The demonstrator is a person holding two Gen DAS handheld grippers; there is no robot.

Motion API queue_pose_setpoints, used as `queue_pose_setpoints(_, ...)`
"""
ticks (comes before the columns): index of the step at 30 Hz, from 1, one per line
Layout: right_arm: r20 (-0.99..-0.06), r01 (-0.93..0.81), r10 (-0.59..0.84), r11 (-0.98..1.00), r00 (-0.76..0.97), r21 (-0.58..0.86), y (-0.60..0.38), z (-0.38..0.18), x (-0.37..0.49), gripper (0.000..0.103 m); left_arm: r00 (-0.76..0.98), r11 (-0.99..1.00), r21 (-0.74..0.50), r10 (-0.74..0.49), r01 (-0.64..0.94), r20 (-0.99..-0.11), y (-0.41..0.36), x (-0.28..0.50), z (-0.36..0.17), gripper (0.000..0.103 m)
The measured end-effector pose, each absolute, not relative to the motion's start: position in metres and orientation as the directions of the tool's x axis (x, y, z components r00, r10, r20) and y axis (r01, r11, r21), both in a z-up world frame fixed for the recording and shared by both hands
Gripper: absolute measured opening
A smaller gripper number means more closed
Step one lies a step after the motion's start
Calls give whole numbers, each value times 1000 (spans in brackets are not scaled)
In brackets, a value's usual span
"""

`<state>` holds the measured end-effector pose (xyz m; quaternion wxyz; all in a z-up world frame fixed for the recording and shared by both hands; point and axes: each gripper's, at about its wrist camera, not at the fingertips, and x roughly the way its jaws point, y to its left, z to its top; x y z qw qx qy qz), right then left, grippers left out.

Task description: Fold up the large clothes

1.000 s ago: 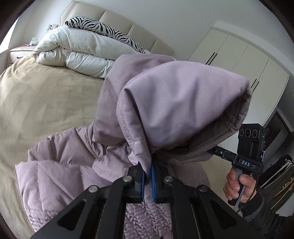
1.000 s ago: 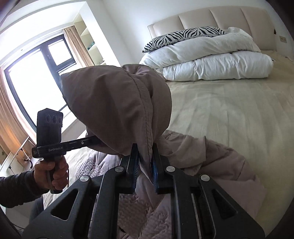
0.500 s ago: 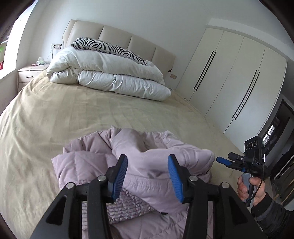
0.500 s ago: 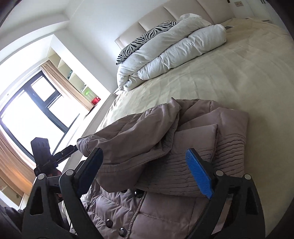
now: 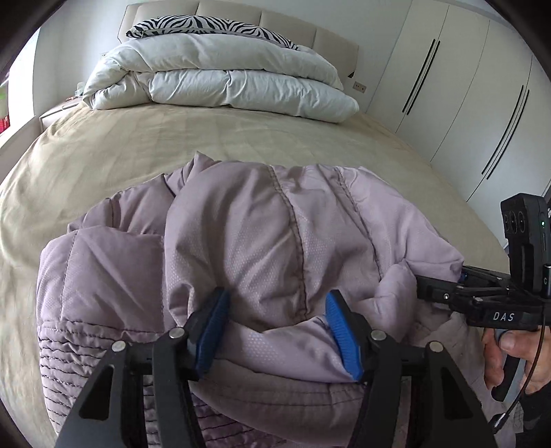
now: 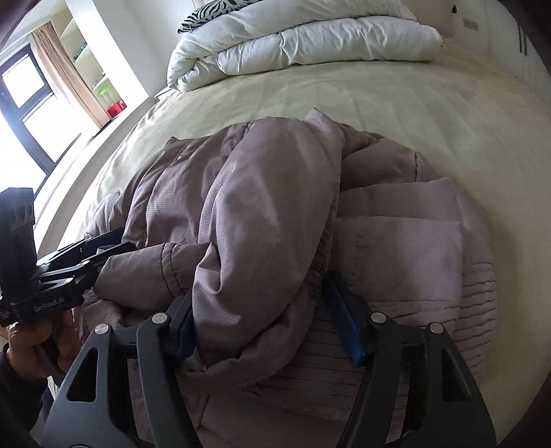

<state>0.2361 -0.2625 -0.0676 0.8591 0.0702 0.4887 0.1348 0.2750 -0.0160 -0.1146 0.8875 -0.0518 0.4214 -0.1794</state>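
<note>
A lilac padded hooded jacket (image 5: pixel 261 248) lies folded on the beige bed (image 5: pixel 172 138), its hood laid over the quilted body. My left gripper (image 5: pixel 275 317) is open, its blue pads (image 5: pixel 211 324) astride the hood's near edge. My right gripper (image 6: pixel 261 310) is also open, straddling the hood's fabric (image 6: pixel 248 220). The right gripper shows in the left wrist view (image 5: pixel 447 293) at the jacket's right edge. The left gripper shows in the right wrist view (image 6: pixel 103 255) at the jacket's left edge.
A folded white duvet (image 5: pixel 220 82) and a zebra pillow (image 5: pixel 206 26) lie at the headboard. White wardrobes (image 5: pixel 465 86) stand to the right of the bed. A window and shelves (image 6: pixel 51 79) stand to its left.
Both grippers held the hood up, shut on its edge. They let it go, the hood dropped onto the jacket, and both grippers now sit low and open around the fabric.
</note>
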Motion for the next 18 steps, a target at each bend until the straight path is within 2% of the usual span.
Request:
queue_pose_setpoints(3, -826, -169, 218, 974, 521, 151, -256, -77, 240, 63, 589, 936, -222, -345, 273, -730, -25, 283, -129, 62)
queue_pose_setpoints(6, -825, -194, 184, 977, 534, 93, -252, -85, 245, 62, 564, 925, -293, -379, 241, -734, -19, 295, -134, 61)
queue_pose_setpoints(8, -835, -179, 215, 974, 507, 142, -259, -82, 247, 62, 560, 925, -300, -380, 234, -736, -17, 292, -124, 61)
queue_pose_setpoints(11, -825, -128, 272, 962, 494, 241, -275, -54, 236, 63, 619, 925, -307, -380, 226, -688, -6, 268, -96, 61)
queue_pose_setpoints(15, -699, -167, 342, 936, 628, 309, -284, -1, 210, 65, 693, 934, -259, -357, 247, -626, -5, 247, -74, 61)
queue_pose_setpoints(17, -659, -211, 384, 920, 647, 330, -276, 11, 212, 64, 678, 937, -242, -350, 253, -646, -12, 254, -82, 61)
queue_pose_setpoints(18, -656, -228, 389, 920, 647, 320, -269, 12, 216, 59, 656, 936, -250, -353, 249, -667, -15, 259, -90, 61)
